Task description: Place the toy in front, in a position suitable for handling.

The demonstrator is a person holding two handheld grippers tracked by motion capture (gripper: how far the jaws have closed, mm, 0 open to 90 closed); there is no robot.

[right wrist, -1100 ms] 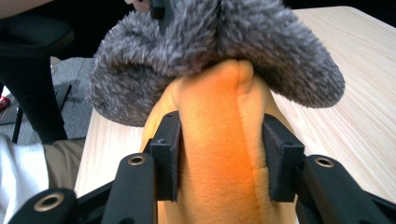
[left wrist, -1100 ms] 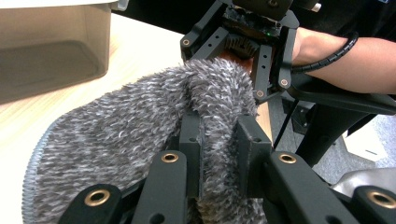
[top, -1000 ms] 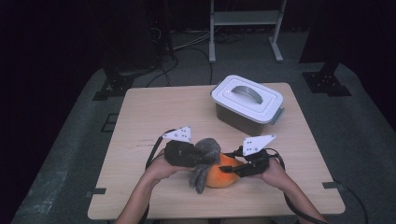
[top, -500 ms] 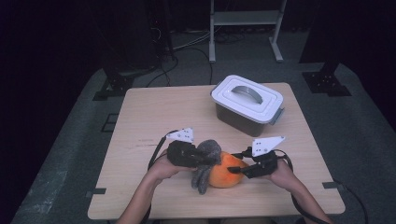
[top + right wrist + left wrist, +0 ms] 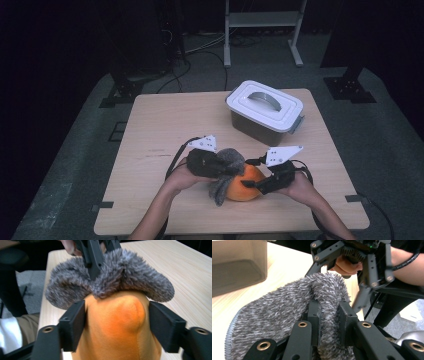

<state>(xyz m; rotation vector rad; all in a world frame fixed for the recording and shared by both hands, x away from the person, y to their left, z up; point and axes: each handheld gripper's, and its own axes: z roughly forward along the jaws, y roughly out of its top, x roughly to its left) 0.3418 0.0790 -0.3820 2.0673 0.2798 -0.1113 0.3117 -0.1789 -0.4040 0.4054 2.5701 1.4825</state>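
Table (image 5: 165, 125): bears everything listed.
Lidded box (image 5: 265, 112): far right part of table, behind the toy.
Plush toy (image 5: 243, 184): near edge, between both grippers.
Furry cloth (image 5: 227, 165): on toy's left top.

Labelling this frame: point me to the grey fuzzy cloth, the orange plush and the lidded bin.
grey fuzzy cloth (image 5: 277, 312), left gripper view, broad furry face.
orange plush (image 5: 115, 320), right gripper view, front bulge.
lidded bin (image 5: 265, 105), high view, white lid.

Lidded grey box w/ white lid (image 5: 265, 110) at far right of table (image 5: 165, 130). White shelf frame (image 5: 262, 25) beyond table on floor; cables (image 5: 200, 47) nr it.
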